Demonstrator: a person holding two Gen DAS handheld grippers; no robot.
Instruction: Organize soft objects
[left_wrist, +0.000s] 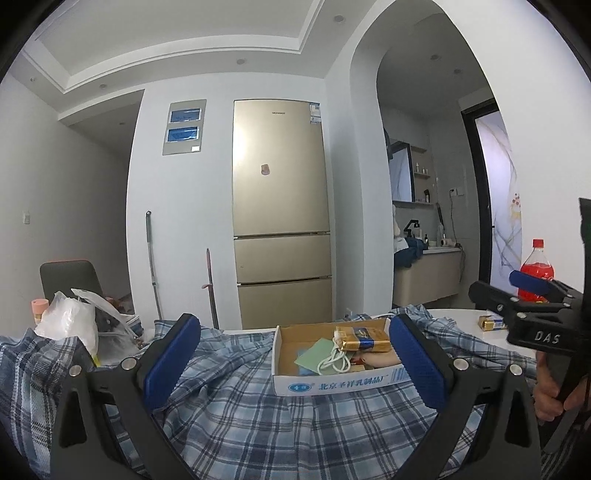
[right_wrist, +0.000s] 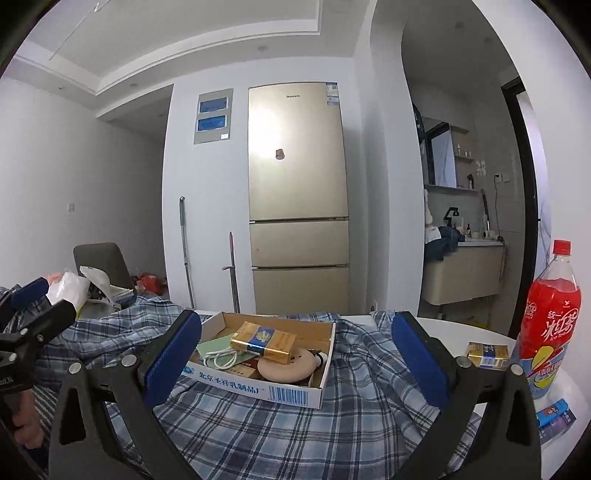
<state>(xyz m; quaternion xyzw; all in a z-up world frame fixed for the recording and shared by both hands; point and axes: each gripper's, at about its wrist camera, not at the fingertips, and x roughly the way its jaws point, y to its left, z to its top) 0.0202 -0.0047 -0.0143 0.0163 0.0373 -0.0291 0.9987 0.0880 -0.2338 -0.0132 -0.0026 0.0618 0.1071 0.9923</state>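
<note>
Both of your tools hang just above the plaid shirt (left_wrist: 258, 417), side by side and facing the fridge (left_wrist: 280, 206). Your left tool (left_wrist: 295, 365) has its blue pads spread wide with nothing between them, and your right tool (right_wrist: 297, 363) is spread just as wide and equally empty.

The shirt, the soft thing you are meant to organize, lies rumpled across the white worktop (right_wrist: 461, 328), its folds bunching up on the left toward a plastic bag (left_wrist: 70, 321).

A shallow cardboard tray (right_wrist: 258, 387) sits right on top of the cloth, holding a gold cigarette pack (right_wrist: 264, 341), a green card, a white cord and a round tan disc (right_wrist: 288, 365). That tray pins the fabric, so it probably has to come off before you can lift or fold the shirt cleanly.

A red drink bottle (right_wrist: 550, 317) stands at the right edge, close to your right tool, with another gold pack (right_wrist: 487, 354) beside it. Watch that bottle when you swing outward; it looks tall and easy to topple.
</note>
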